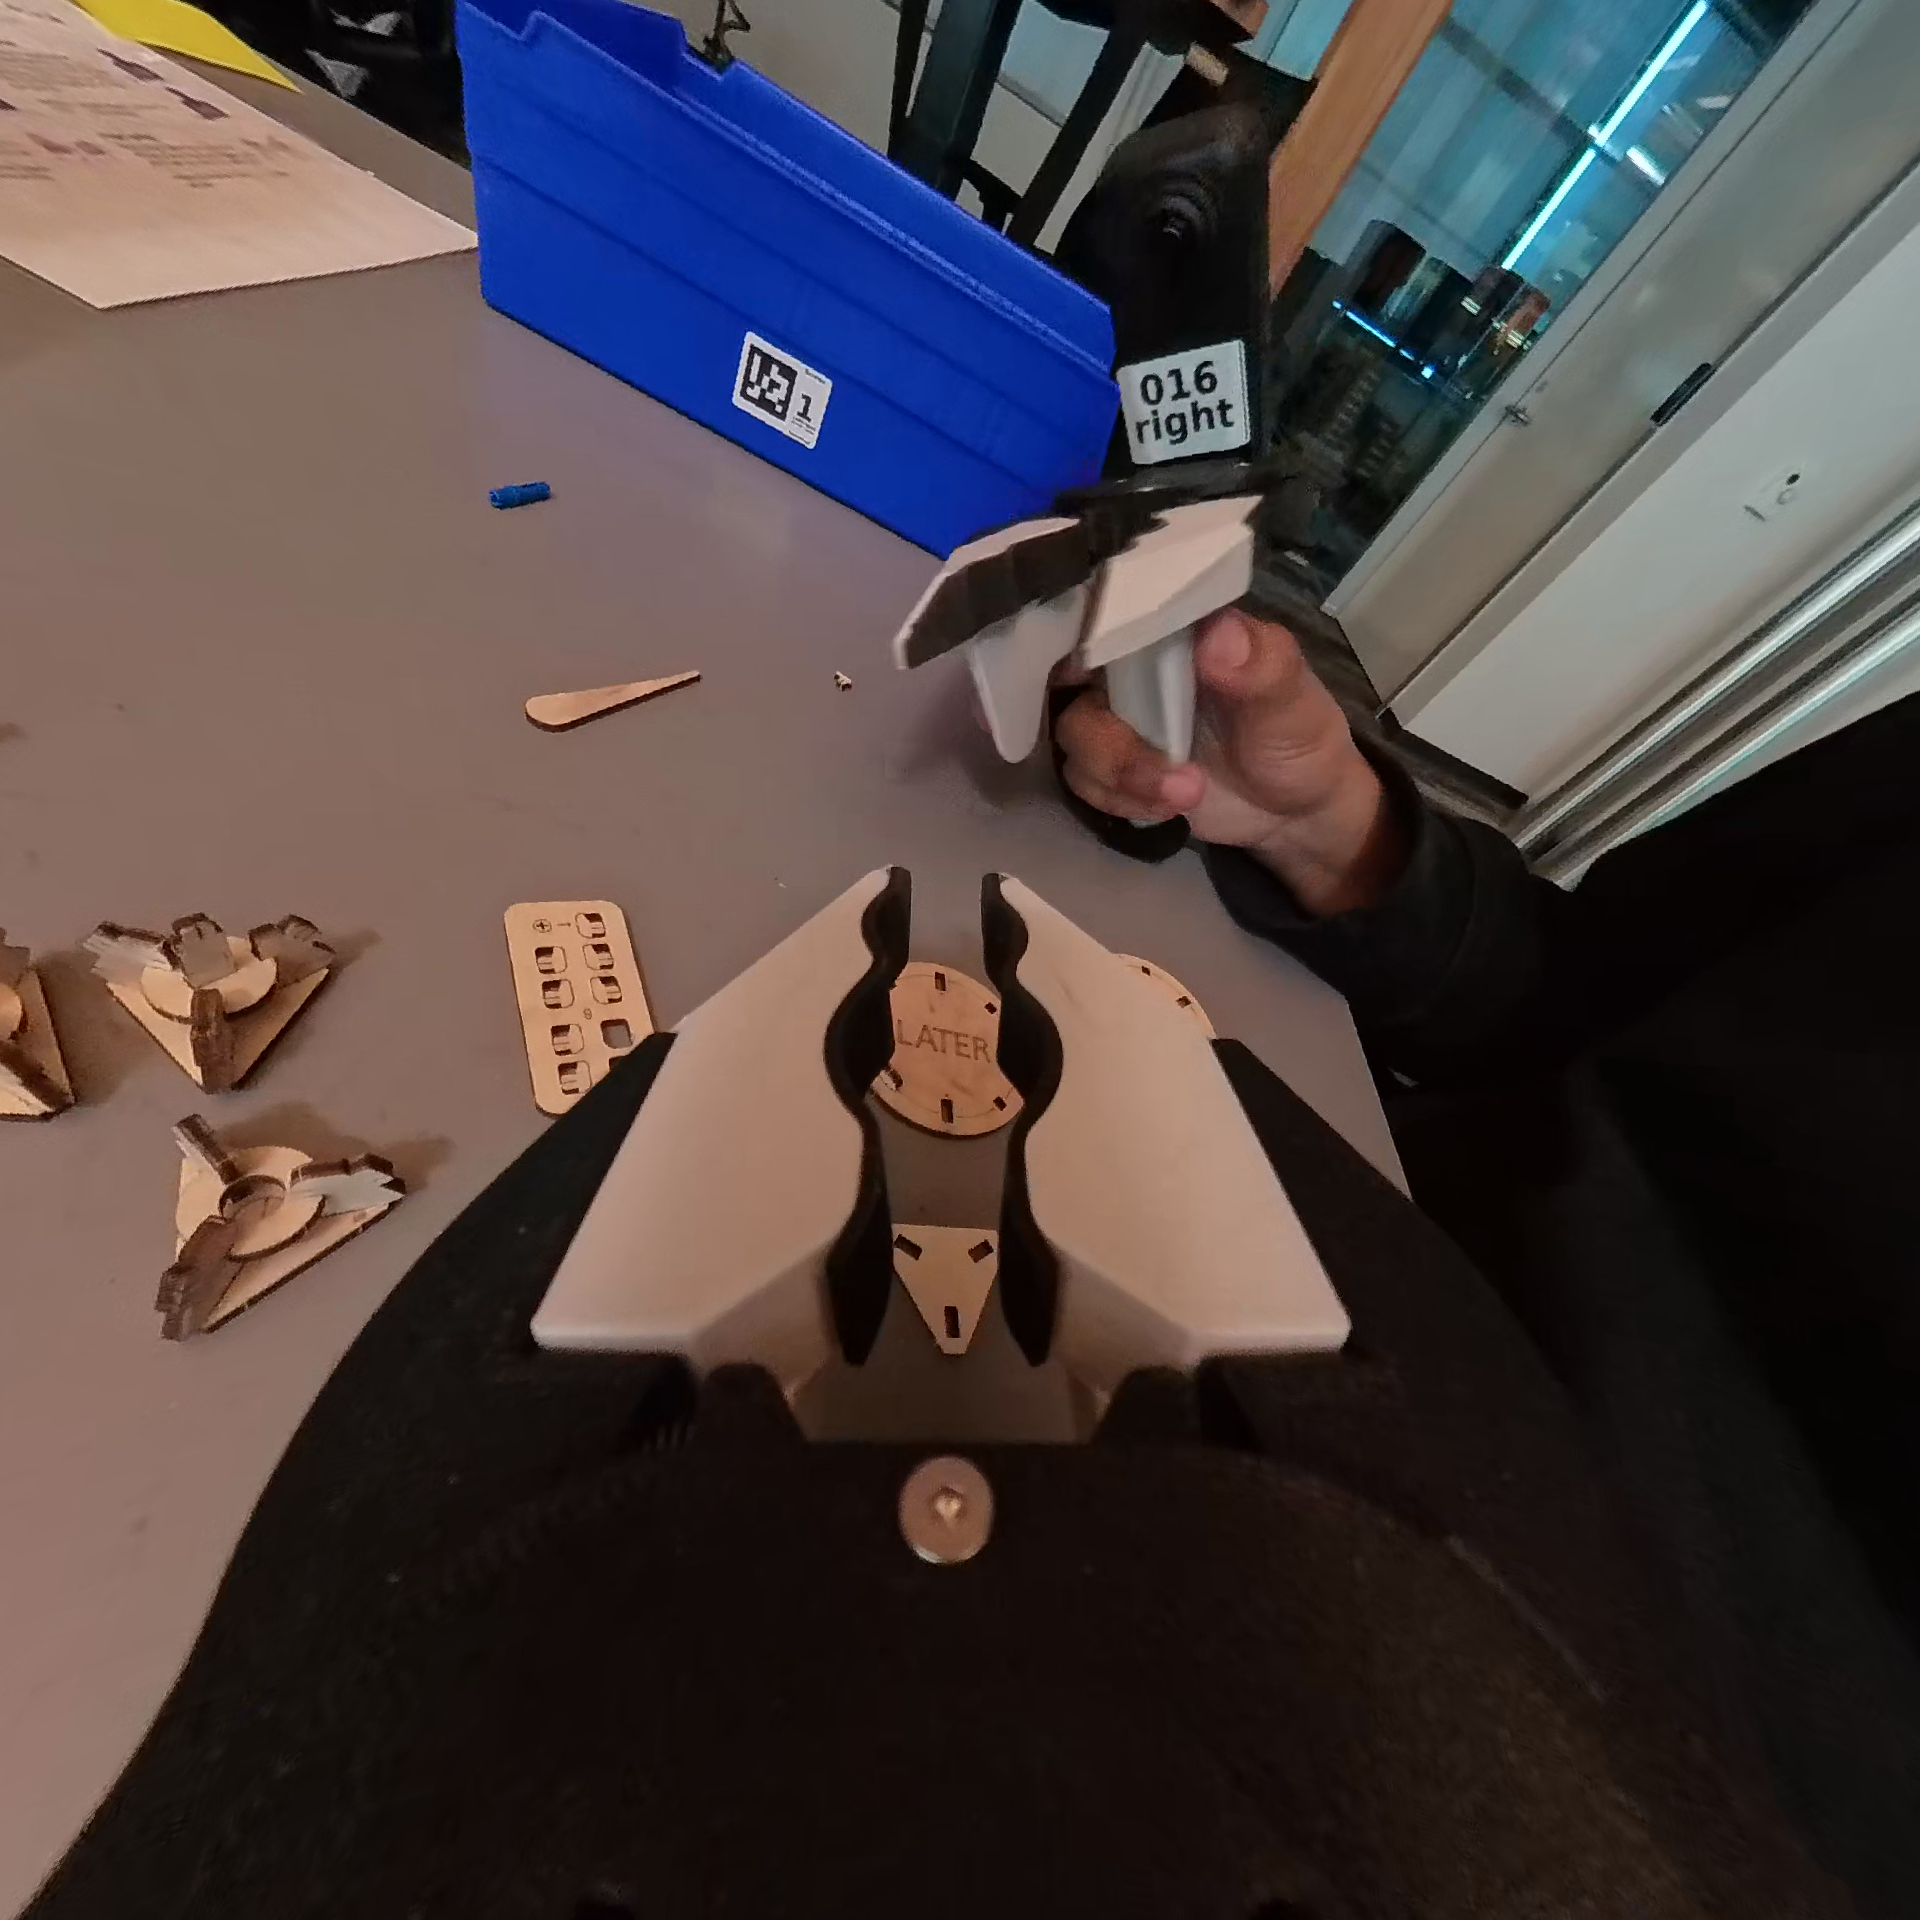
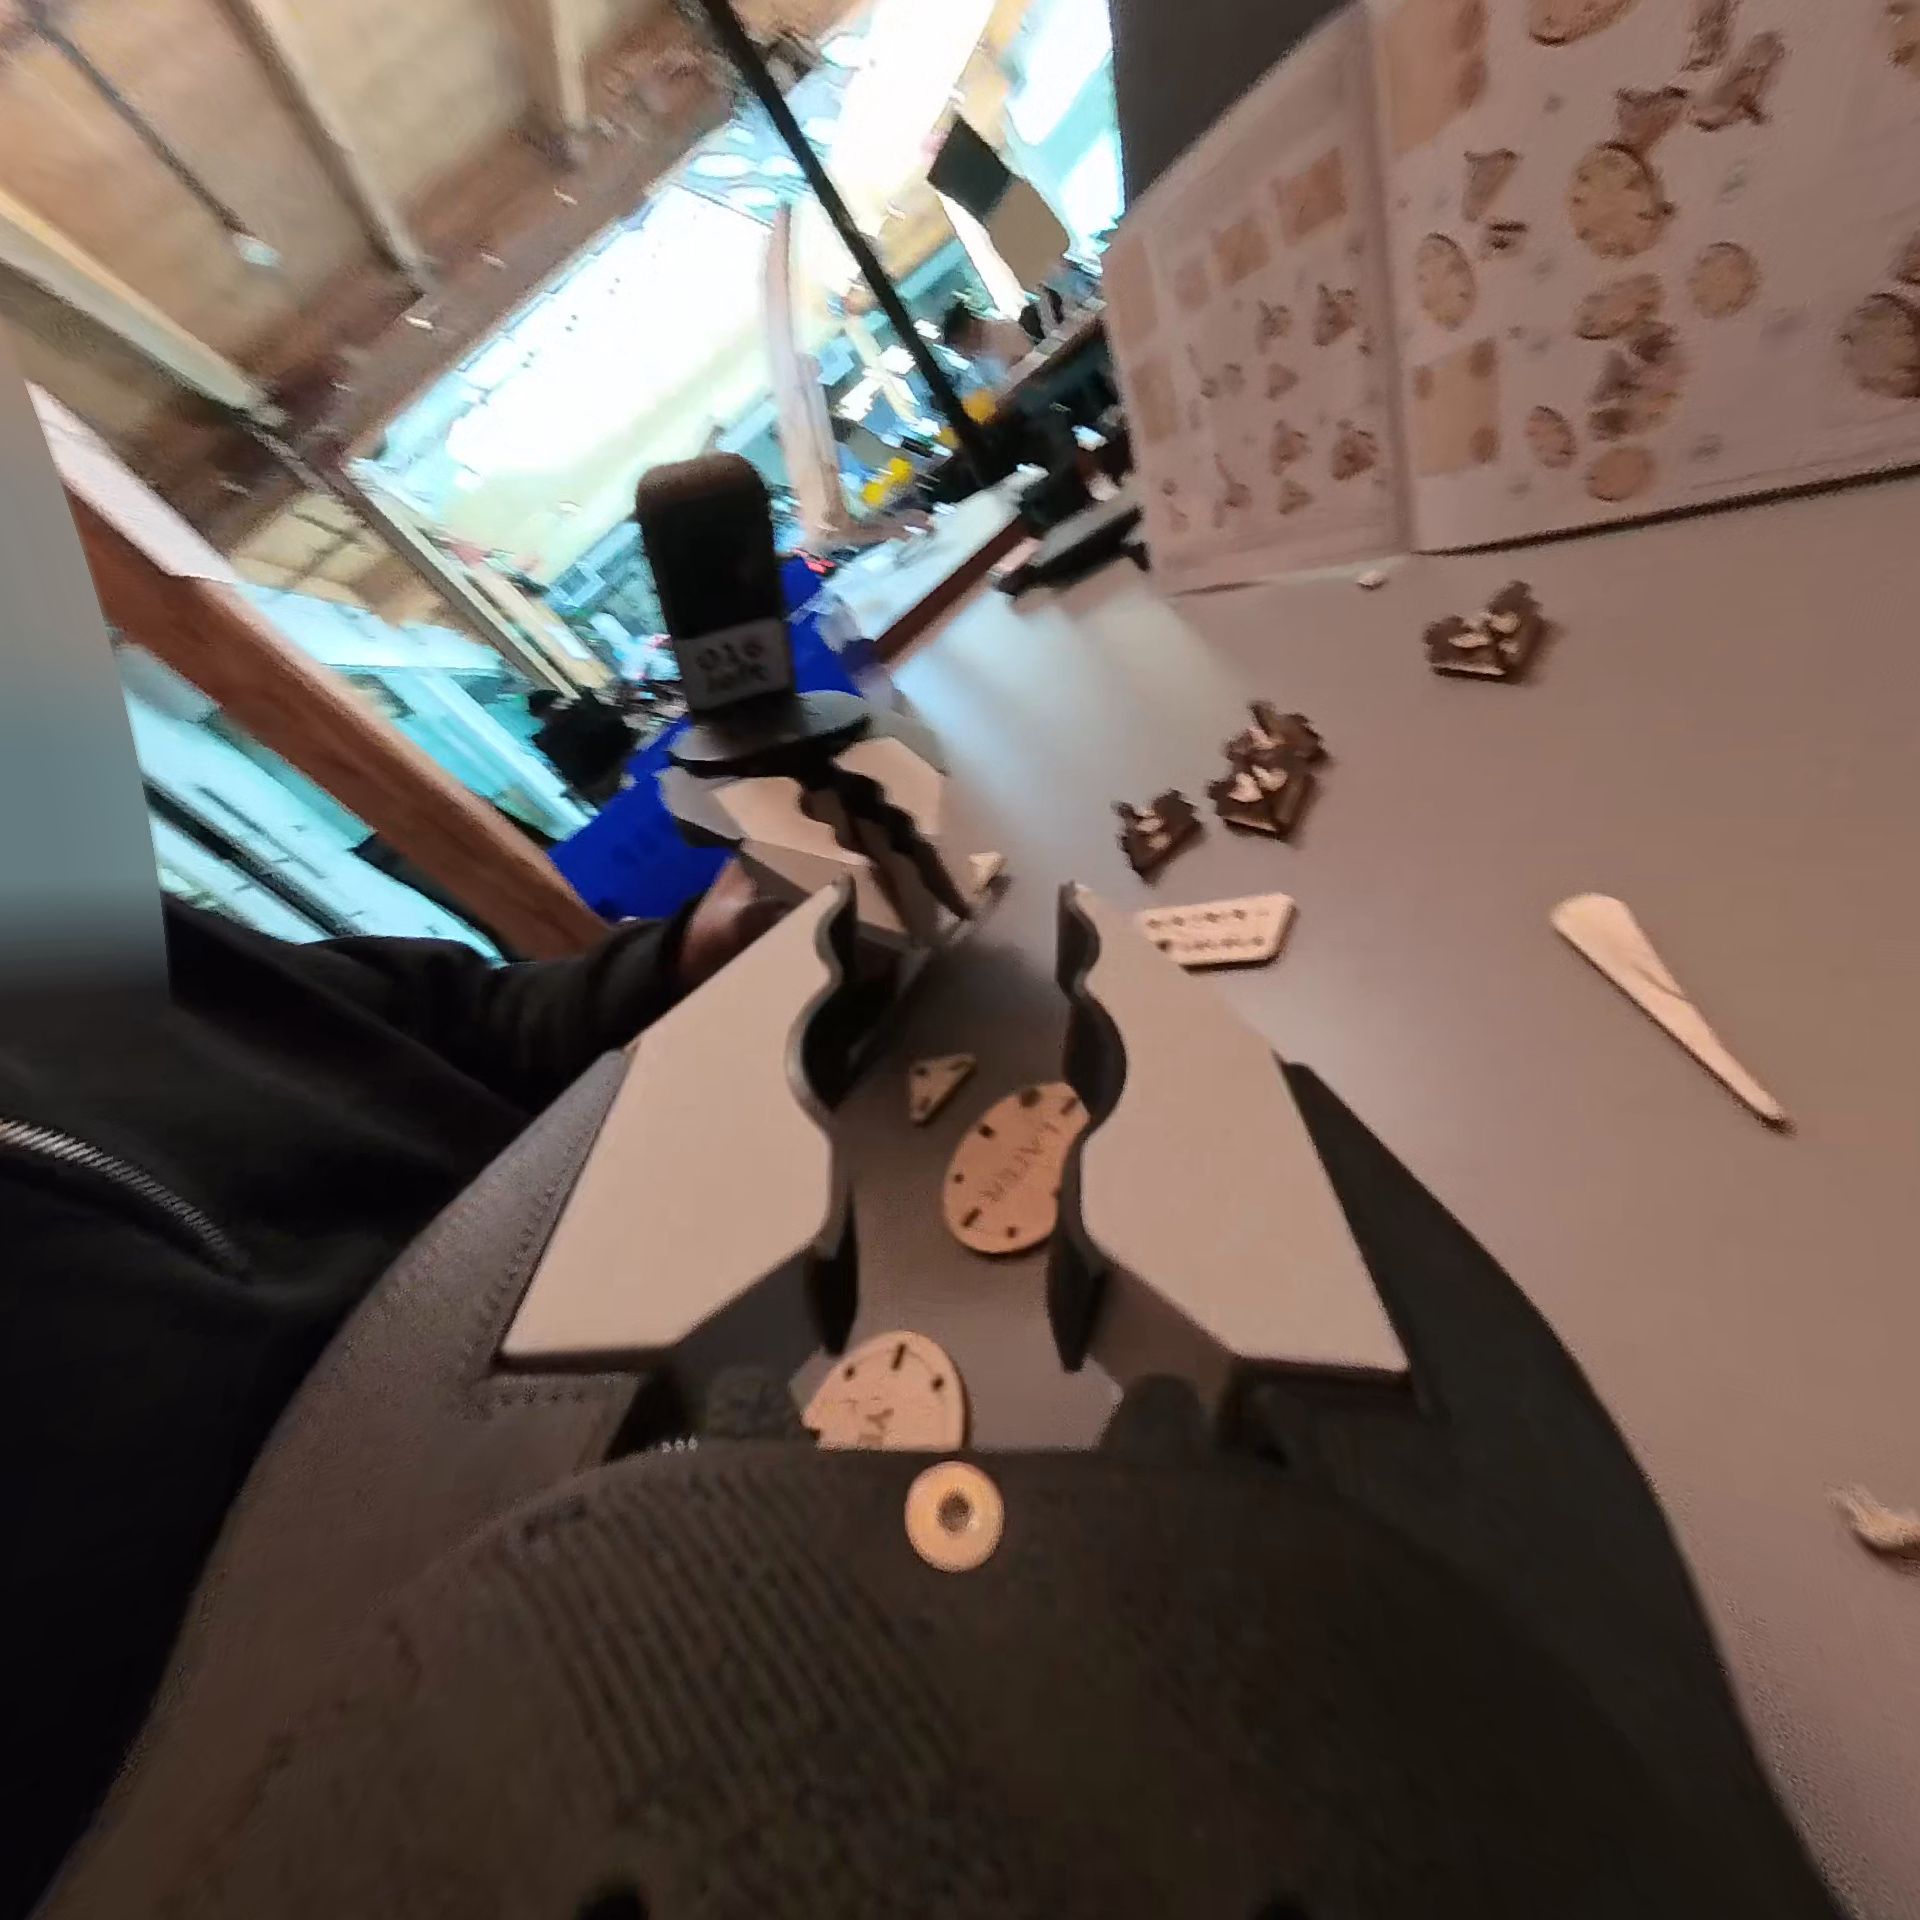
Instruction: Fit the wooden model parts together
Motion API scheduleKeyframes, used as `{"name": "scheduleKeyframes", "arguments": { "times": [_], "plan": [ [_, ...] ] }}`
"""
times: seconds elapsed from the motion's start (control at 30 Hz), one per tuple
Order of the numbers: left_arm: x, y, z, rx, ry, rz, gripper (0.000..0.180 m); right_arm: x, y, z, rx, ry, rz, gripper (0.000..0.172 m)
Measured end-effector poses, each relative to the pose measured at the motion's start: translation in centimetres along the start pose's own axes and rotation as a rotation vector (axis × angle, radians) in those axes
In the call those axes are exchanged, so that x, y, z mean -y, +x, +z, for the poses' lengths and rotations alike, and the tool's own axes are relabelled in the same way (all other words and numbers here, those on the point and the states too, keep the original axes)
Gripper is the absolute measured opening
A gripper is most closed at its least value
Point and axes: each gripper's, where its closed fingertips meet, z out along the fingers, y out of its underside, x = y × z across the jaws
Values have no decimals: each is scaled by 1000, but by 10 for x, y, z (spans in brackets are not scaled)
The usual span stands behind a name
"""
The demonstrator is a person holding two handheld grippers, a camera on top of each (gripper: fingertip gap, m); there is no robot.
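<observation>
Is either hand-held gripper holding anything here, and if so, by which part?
Nothing is held. The left hand-held gripper and the right hand-held gripper both have parted fingers with only grey table between them; the round engraved wooden disc lies flat below.

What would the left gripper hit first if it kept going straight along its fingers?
Probably bare grey table. The left gripper is open with nothing held, angled down over the round wooden disc. The right gripper sits farther ahead, off to the right. Depth is unclear.

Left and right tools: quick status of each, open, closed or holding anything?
Left tool: slightly open, holding nothing; a round wooden disc lies on the table beneath its jaws.
Right tool: open, holding nothing.
</observation>
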Motion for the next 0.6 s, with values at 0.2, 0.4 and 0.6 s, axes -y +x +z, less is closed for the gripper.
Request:
{"name": "scheduleKeyframes", "arguments": {
  "times": [0.2,0.4,0.6],
  "plan": [
    [-2,3,1,-4,-9,14,12,3,-15,4,-134,-3,-446,39],
    [0,3,1,-2,-1,18,12,55,-17,-48,-335,300,-647,45],
    [1,3,0,1,5,24,12,79,-1,-124,-483,441,-666,35]
  ]
}}
